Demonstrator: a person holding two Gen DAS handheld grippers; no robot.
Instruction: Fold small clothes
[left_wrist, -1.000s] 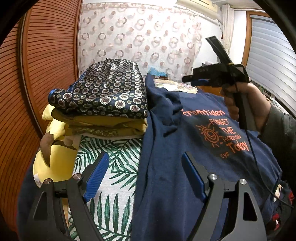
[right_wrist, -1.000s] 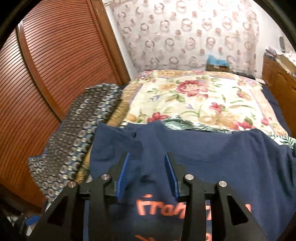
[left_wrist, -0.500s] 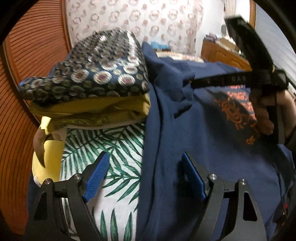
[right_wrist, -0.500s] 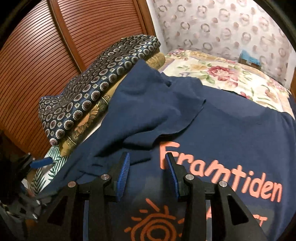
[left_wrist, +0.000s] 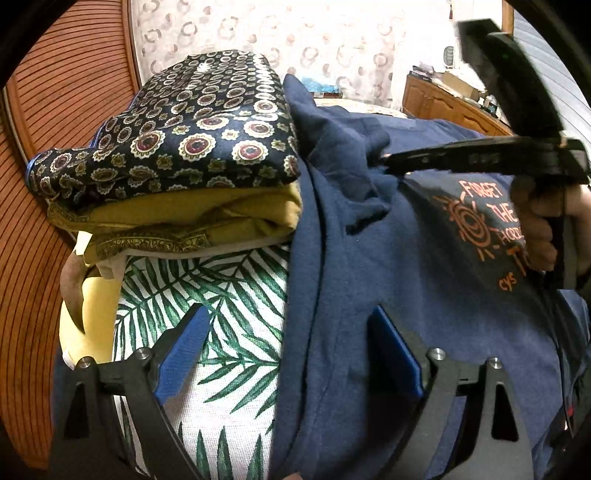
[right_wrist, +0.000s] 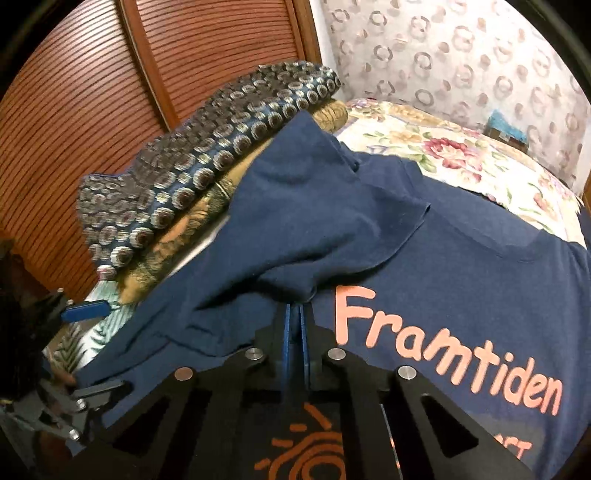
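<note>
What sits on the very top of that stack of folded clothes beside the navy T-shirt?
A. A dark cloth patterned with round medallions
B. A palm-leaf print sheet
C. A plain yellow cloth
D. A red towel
A: the dark medallion-patterned cloth lies topmost, with the mustard-yellow folded cloth under it, next to the navy T-shirt.

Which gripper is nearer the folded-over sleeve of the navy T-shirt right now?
Right. The right gripper has just closed, pinching the folded sleeve of the navy T-shirt. The left gripper stands open lower down, straddling the shirt's side edge, apart from the sleeve.
</note>
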